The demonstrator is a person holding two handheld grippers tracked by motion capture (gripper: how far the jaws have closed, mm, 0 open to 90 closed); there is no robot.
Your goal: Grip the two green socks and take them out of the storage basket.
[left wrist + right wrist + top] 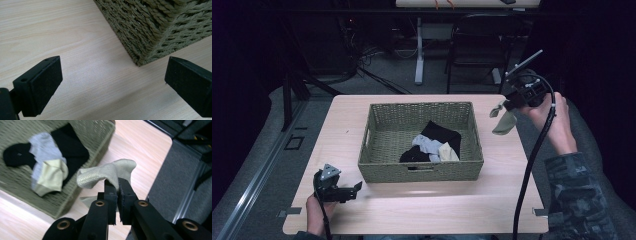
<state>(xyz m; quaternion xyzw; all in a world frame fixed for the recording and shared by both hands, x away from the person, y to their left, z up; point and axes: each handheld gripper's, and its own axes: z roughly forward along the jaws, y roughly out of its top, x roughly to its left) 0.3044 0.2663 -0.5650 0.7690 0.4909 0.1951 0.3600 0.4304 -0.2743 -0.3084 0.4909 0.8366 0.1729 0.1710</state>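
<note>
Sock (pixel 110 173), beige, pinched between the closed jaws of the right gripper (pixel 117 187), hanging above the table's (pixel 422 210) right edge, just beside the basket's (pixel 377 145) right wall. Basket holds 3 more garments: black, grey, cream. Left gripper (pixel 112 82) jaws wide apart with nothing between them, low over the table at the basket's near-left corner.

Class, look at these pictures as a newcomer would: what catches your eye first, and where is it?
First, the olive sock dangling from the shut right gripper, held in the air beyond the table's right edge. Next, the woven basket in the middle of the table, with black, grey and cream socks heaped inside. The left gripper rests open near the basket's front left corner.
</note>
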